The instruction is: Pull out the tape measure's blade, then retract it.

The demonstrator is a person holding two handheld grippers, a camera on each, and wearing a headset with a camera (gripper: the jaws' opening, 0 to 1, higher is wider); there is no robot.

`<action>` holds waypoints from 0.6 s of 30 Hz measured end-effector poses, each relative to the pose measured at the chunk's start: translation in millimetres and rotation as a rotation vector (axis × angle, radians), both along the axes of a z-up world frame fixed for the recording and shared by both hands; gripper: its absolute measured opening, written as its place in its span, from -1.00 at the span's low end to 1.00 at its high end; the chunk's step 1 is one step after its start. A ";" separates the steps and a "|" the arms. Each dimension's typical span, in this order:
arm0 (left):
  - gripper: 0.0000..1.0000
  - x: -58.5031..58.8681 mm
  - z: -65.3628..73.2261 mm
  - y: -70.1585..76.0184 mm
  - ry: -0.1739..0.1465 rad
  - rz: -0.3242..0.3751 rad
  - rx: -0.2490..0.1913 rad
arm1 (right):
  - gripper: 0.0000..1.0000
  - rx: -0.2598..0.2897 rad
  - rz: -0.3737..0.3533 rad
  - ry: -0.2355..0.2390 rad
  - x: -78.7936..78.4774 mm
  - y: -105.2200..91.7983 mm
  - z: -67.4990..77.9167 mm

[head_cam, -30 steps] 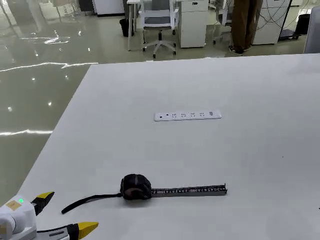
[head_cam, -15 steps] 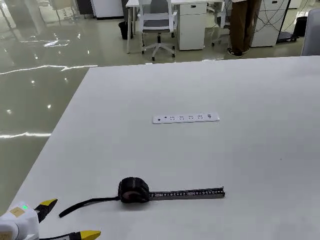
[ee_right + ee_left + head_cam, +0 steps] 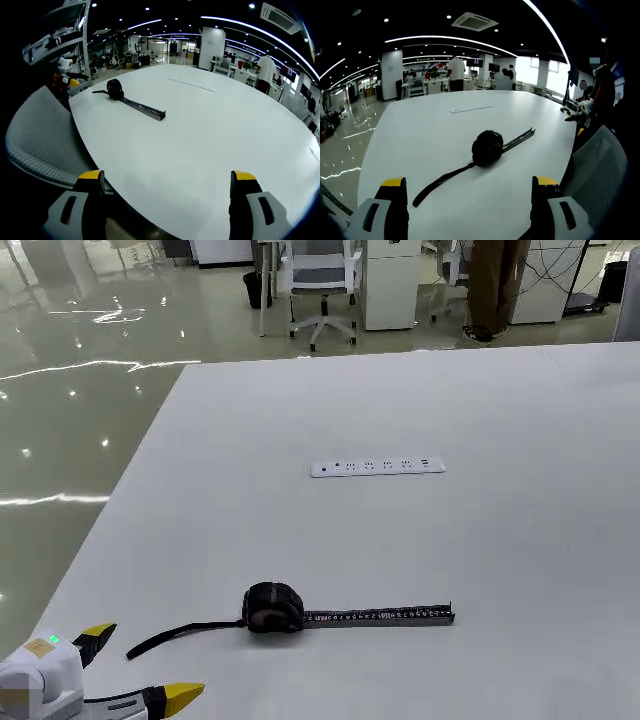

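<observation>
The tape [image 3: 272,607] lies on the table [image 3: 500,540] with its blade [image 3: 380,616] pulled out flat and its strap [image 3: 180,636] trailing the other way. My left tongs [image 3: 142,663] gape wide near the strap's end, touching nothing. My right tongs [image 3: 167,175] are wide too, empty, well off past the blade's tip. A power strip [image 3: 377,467] lies beyond the tape.

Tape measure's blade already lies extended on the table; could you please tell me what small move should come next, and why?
Probably ease the left tool forward onto the tape measure case: the blade lies out, the case is untouched, and that open tool is nearest it.
</observation>
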State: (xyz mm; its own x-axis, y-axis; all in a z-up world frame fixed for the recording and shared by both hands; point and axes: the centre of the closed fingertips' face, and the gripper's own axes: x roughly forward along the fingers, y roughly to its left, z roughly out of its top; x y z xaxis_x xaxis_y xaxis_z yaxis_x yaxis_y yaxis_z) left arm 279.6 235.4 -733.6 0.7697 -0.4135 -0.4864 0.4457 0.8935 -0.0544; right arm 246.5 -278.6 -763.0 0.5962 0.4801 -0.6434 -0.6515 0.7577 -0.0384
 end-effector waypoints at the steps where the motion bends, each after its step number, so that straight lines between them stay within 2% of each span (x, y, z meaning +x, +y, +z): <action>1: 1.00 -0.2 -1.1 -1.0 0.002 0.000 -0.002 | 1.00 0.000 0.002 0.002 0.3 0.5 -0.5; 10: 1.00 2.1 -4.7 -13.3 0.002 -0.007 -0.006 | 1.00 -0.010 0.023 0.000 5.7 5.3 1.4; 14: 1.00 8.0 -6.0 -14.1 0.008 -0.003 0.000 | 1.00 -0.021 0.029 0.006 10.6 3.5 -3.4; 18: 1.00 16.0 -4.0 -19.9 0.004 -0.001 0.019 | 1.00 -0.034 0.053 0.002 15.4 7.9 1.9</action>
State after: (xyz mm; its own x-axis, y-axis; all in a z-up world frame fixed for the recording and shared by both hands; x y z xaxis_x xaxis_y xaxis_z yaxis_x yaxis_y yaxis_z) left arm 295.6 215.6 -737.5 0.7675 -0.4049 -0.4970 0.4463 0.8940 -0.0391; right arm 261.9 -270.7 -761.0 0.5693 0.4886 -0.6612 -0.6905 0.7207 -0.0620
